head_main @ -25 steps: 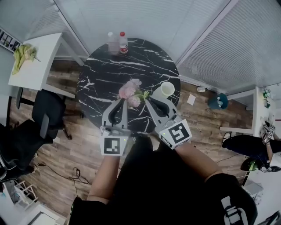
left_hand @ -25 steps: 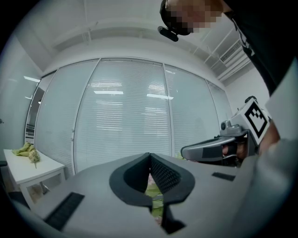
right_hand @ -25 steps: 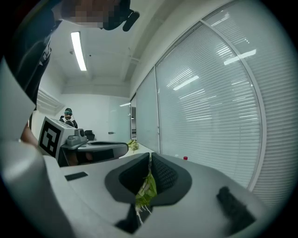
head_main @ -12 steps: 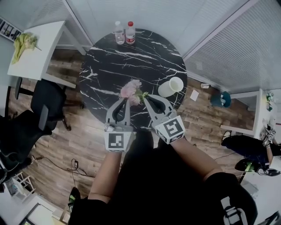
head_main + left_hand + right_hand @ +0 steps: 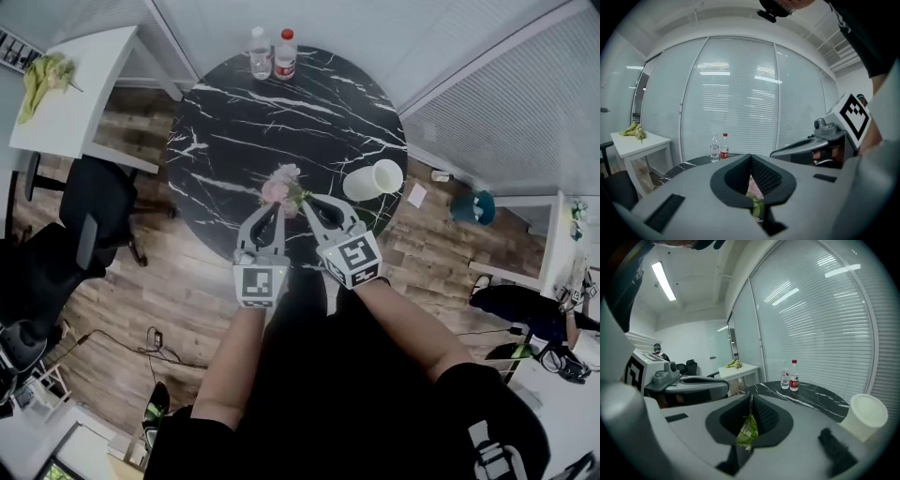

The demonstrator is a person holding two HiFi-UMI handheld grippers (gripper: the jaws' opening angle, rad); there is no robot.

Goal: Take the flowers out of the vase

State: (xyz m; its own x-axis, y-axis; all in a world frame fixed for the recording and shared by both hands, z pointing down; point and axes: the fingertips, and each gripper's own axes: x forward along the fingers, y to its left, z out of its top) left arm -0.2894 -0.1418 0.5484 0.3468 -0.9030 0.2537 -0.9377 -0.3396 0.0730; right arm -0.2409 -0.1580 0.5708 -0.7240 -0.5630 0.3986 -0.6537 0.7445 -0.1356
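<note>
Left tongs clamped on pink flowers, right tongs pinched tight on their green leaves, over near bench edge, white vase right.

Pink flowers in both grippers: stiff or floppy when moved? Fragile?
Probably floppy: the flowers show green leaf crumpled between the right gripper's shut jaws. Likely light: a small bunch, pinched by the left gripper too. The petals look soft, so probably easy to crush.

Black table veined white; pink flowers, green leaves; cream vase; red-labelled bottle; brown wood-grain floor.
</note>
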